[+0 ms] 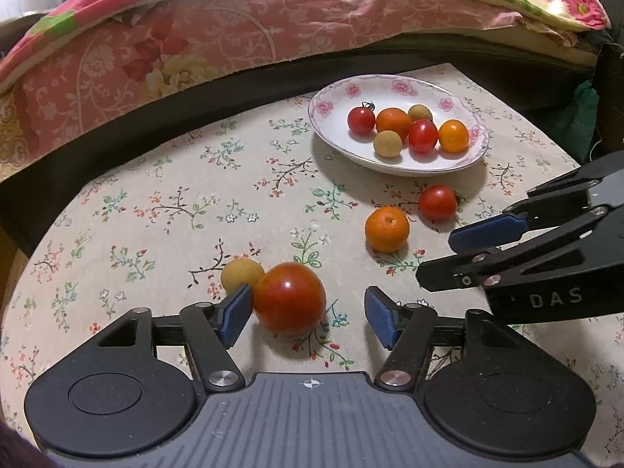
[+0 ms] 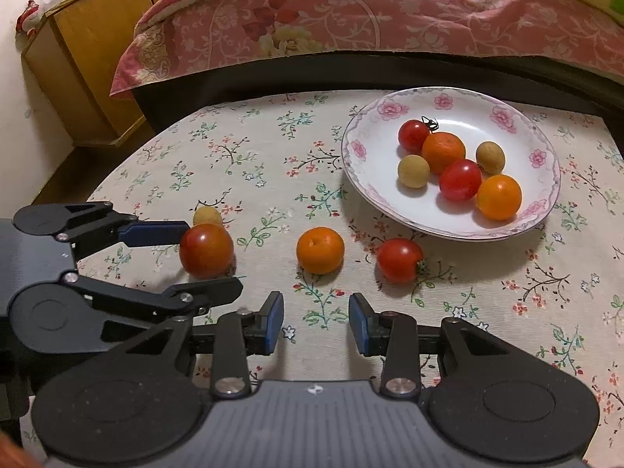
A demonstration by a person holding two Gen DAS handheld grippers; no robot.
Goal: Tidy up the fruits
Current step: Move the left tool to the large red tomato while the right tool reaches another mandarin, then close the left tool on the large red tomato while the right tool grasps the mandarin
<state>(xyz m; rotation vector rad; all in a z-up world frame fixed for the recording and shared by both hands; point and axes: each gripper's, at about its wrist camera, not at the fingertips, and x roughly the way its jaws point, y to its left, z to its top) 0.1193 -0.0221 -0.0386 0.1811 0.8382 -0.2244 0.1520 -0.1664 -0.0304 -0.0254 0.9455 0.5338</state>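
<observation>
Left gripper (image 1: 308, 314) is wide open w/ the big tomato (image 1: 289, 297) btwn its pads, touching the left pad. Longan (image 1: 241, 275) sits right behind it, might get bumped. Right gripper (image 2: 316, 321) open too, empty, nearer the orange (image 2: 320, 250). Plate (image 2: 362, 179) is further back, to the right.

— What sort of place? A home, plainly a bedroom.

— Shown by what?

— At twelve o'clock, a bed (image 2: 351, 31) draped in pink floral bedding (image 1: 241, 35). At ten o'clock, a wooden bedside cabinet (image 2: 89, 70). Nearer, a small table under a flower-print cloth (image 2: 241, 179), bearing a rose-patterned plate (image 2: 507, 117) of fruit.
</observation>
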